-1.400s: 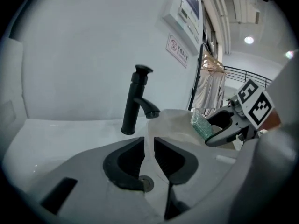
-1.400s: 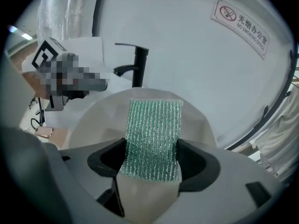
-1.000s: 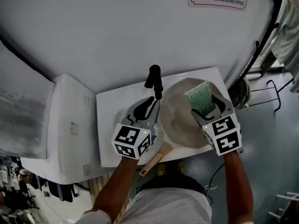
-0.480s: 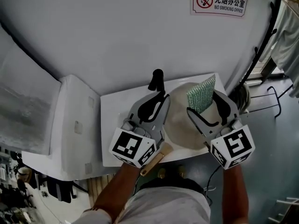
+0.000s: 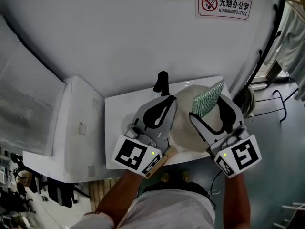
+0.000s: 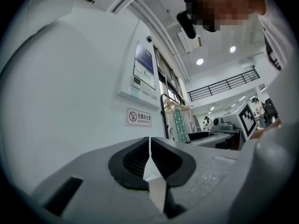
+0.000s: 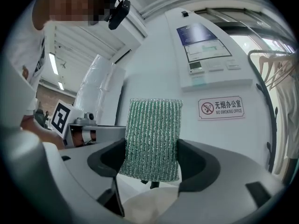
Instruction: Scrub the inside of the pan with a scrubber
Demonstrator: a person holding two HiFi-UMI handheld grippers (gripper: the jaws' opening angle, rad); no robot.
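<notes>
Grey left gripper (image 6: 149, 146): raised over the pan's handle side; jaws closing, almost met, nothing between them.
Right gripper (image 7: 151, 157): above the pan's far-right rim, pinching the green scrubber (image 5: 207, 99) by its lower end; the pad stands upright, clear of the pan.
Pan (image 5: 183, 127): cream, flat on the white table (image 5: 119, 113); wooden handle (image 5: 158, 162) points toward the person, unheld.
Risk 1: scrubbing an unheld pan would probably slide or turn it.
Risk 2: narrow pinch, so the scrubber may fold or slip when pressed.
</notes>
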